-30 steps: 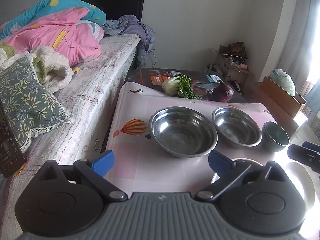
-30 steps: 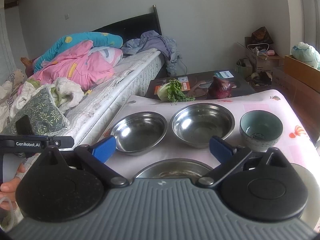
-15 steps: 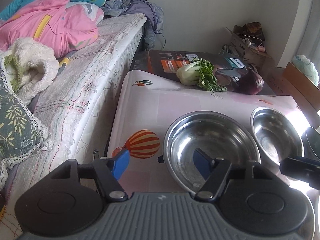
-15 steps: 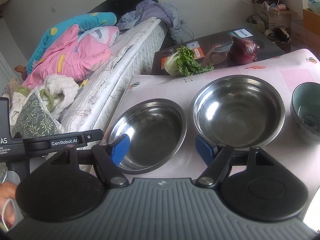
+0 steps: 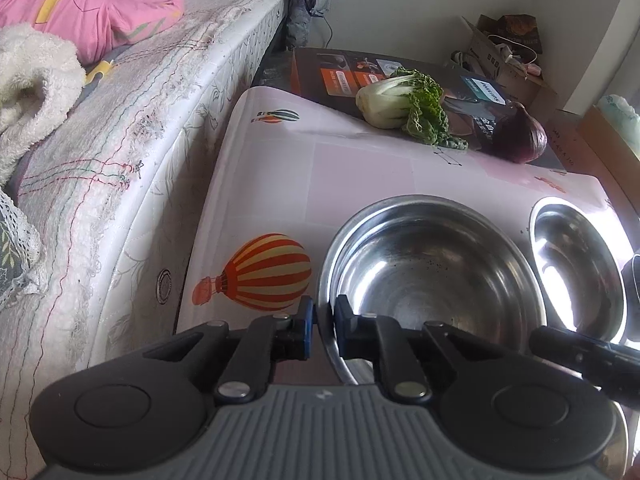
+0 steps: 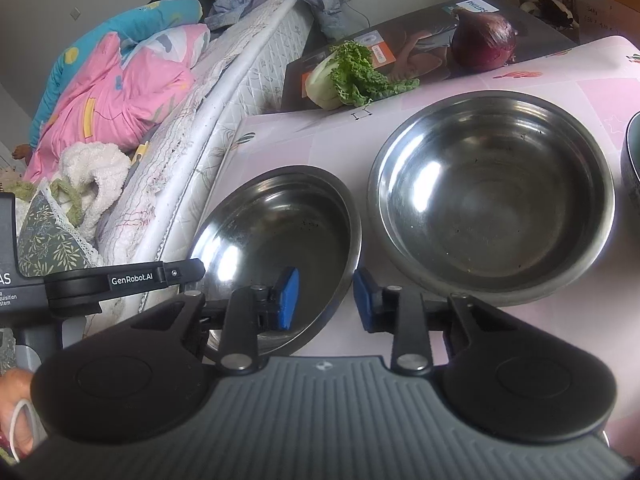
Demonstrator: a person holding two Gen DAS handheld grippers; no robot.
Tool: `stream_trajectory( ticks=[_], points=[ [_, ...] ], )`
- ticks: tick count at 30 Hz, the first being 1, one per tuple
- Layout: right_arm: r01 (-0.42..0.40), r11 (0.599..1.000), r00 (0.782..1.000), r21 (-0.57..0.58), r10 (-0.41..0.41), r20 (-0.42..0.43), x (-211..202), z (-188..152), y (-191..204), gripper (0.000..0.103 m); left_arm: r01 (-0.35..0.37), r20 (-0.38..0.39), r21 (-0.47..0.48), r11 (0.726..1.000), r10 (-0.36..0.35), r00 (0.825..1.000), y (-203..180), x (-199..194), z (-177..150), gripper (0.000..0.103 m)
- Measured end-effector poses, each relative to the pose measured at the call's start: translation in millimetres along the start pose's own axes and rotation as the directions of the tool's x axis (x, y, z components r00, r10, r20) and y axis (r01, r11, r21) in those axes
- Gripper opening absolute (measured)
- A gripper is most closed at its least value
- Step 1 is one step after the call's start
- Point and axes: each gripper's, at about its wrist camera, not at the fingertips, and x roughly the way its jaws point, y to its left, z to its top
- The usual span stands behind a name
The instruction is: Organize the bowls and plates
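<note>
Two steel bowls stand side by side on the pink table. My left gripper [image 5: 323, 326] is shut on the near left rim of the left steel bowl [image 5: 428, 276], one finger inside and one outside. In the right wrist view the same left bowl [image 6: 280, 236] sits between the fingers of my right gripper [image 6: 325, 297], whose jaws straddle its right rim with a gap, open. The second steel bowl [image 6: 492, 196] lies to the right, and it also shows in the left wrist view [image 5: 576, 268]. A dark ceramic bowl [image 6: 634, 152] peeks in at the far right edge.
A bok choy [image 5: 400, 100] and a red onion [image 5: 520, 136] lie on a dark box [image 5: 340, 72] behind the table. A bed [image 5: 120, 120] with pink bedding runs along the table's left edge. The table [image 5: 320, 176] bears a balloon print.
Both grippers moved forward and down to the left steel bowl. The left gripper closed on its rim. The right gripper narrowed around the opposite rim.
</note>
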Motion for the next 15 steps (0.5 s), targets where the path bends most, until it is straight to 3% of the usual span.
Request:
stream_trajectory(
  ticks=[4,10,15],
  points=[
    [-0.025,1.000,0.999,0.011,0.025,-0.028,3.4,0.9,-2.8,0.019,0.007,-0.019,-0.018,1.000,-0.008,1.000,6.4,-4.6,-3.2,0.010],
    [-0.051,0.998,0.996,-0.044,0.048,-0.075,-1.1,-5.2,1.4,0.019,0.054,-0.073,-0.013,0.998,-0.055,0.996,17.4,-20.3,-22.8,0.012],
    [-0.037,0.995,0.995,-0.089,0.028,-0.092,-1.2,-8.3,3.6,0.019,0.071,-0.088,-0.005,0.997,-0.071,0.994,23.6,-26.8,-29.8,0.024]
  ],
)
